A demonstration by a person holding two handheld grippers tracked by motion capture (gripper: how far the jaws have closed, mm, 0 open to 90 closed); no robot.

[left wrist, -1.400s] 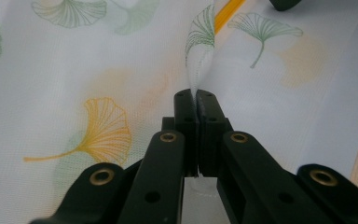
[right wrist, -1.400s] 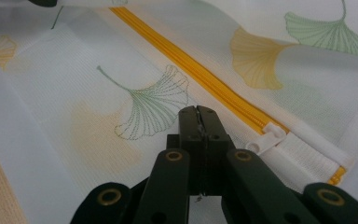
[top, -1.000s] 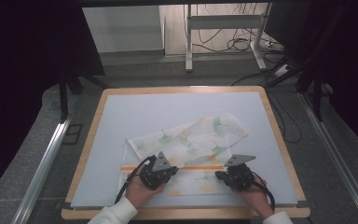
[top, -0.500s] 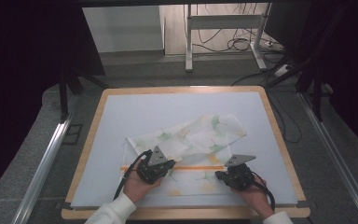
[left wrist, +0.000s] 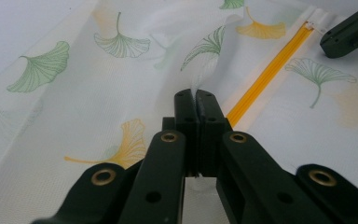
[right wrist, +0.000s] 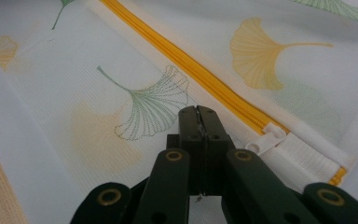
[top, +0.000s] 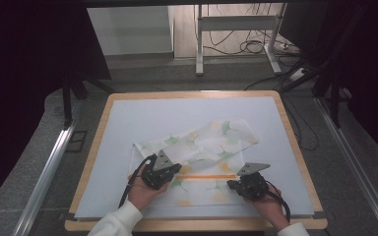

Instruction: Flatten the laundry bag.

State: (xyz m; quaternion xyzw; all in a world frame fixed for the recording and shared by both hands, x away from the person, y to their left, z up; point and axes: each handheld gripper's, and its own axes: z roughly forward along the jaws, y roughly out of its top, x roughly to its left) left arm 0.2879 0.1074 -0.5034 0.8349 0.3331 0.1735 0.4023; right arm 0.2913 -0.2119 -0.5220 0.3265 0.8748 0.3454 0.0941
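A white mesh bag (top: 206,142) printed with green and yellow ginkgo leaves lies flat on the pale board. Its orange zipper (top: 209,176) runs between my two grippers. My left gripper (top: 177,170) is shut on a raised fold of the mesh (left wrist: 200,77) just left of the zipper (left wrist: 265,74). My right gripper (top: 231,185) is shut, its tips (right wrist: 198,111) low on the mesh beside the white zipper pull (right wrist: 266,137). Whether cloth is pinched there I cannot tell. The right gripper's jaws (left wrist: 349,32) also show at the zipper's far end in the left gripper view.
The board (top: 187,113) has a wooden rim (top: 295,147) and sits on a dark frame. Beyond it are the floor, a metal stand (top: 199,44) and loose cables (top: 256,46). The bag's far half lies crumpled toward the back right.
My left hand has shifted slightly left and away with the fold of mesh. The right hand has stayed where it was.
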